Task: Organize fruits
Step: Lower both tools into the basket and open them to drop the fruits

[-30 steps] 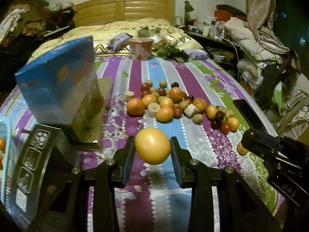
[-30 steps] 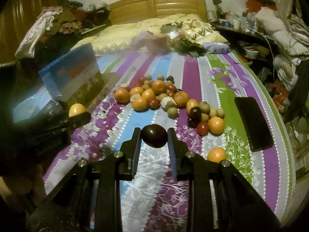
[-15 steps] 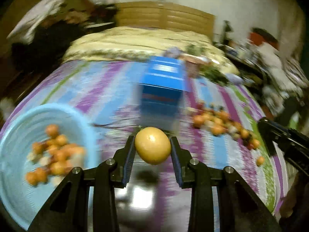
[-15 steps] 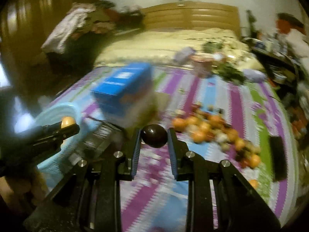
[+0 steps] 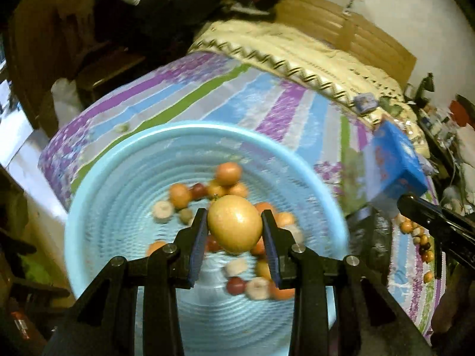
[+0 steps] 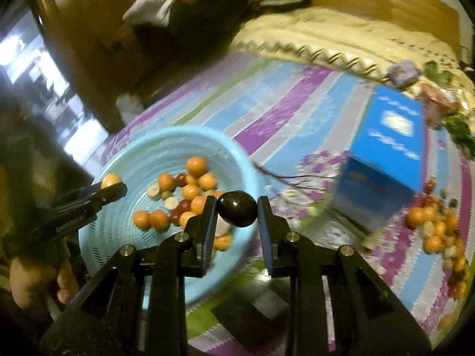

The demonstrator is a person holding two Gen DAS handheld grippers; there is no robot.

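Observation:
My left gripper (image 5: 234, 228) is shut on a large yellow-orange fruit (image 5: 234, 222) and holds it above the light blue basket (image 5: 118, 160), which has several oranges and small fruits inside. My right gripper (image 6: 236, 213) is shut on a dark plum-like fruit (image 6: 236, 212) and hovers over the basket's right rim (image 6: 243, 160). The left gripper (image 6: 101, 191) with its yellow fruit shows at the basket's left side in the right wrist view. A pile of loose fruit (image 6: 436, 225) lies on the striped bedspread to the right.
A blue box (image 6: 386, 160) stands between the basket and the fruit pile; it also shows in the left wrist view (image 5: 392, 160). The bed's left edge drops off beside the basket. A yellow blanket (image 5: 297, 50) and wooden headboard lie beyond. The right gripper's arm (image 5: 439, 228) reaches in from the right.
Both grippers swung left from the fruit pile to the blue basket, each still holding its fruit. The basket now fills the left wrist view.

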